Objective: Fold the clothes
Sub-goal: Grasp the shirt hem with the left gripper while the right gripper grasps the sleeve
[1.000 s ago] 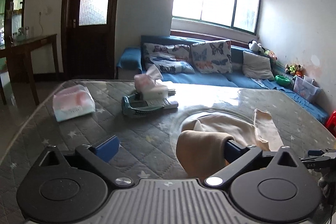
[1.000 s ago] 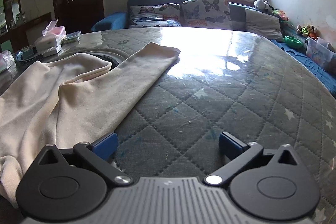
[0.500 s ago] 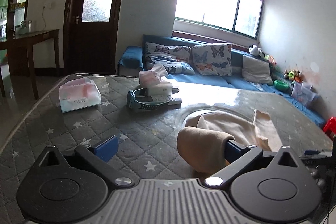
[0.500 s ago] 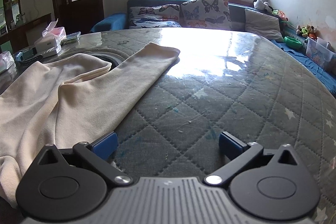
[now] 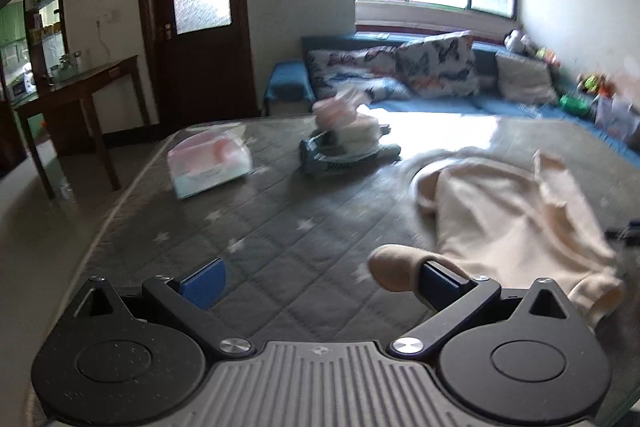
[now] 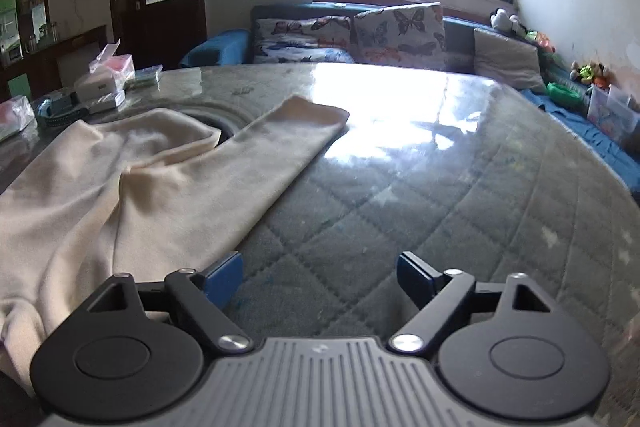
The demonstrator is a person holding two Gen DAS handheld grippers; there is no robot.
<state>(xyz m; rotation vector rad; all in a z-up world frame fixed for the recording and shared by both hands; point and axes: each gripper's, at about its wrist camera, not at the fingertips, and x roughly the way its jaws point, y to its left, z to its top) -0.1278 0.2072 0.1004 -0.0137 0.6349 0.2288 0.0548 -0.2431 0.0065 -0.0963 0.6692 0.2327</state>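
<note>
A cream garment (image 6: 132, 183) lies spread on the grey quilted table (image 6: 440, 179), one long leg or sleeve reaching toward the far middle. It also shows in the left wrist view (image 5: 508, 211), at the right. My left gripper (image 5: 320, 281) is open; a fold of the cream cloth (image 5: 394, 269) hangs over its right fingertip (image 5: 438, 277), not clamped. My right gripper (image 6: 320, 277) is open and empty, low over the bare table, its left fingertip (image 6: 224, 281) at the garment's right edge.
A pink tissue pack (image 5: 210, 163), a tissue box on a flat device (image 5: 348, 139) sit at the table's far left. Beyond stand a blue sofa with butterfly cushions (image 6: 360, 35), a wooden side table (image 5: 76, 95) and a dark door (image 5: 196, 11).
The left gripper has swung left and risen, so the garment now sits further right in its view, with cloth still draped on its right finger. The right gripper's jaws have narrowed slightly.
</note>
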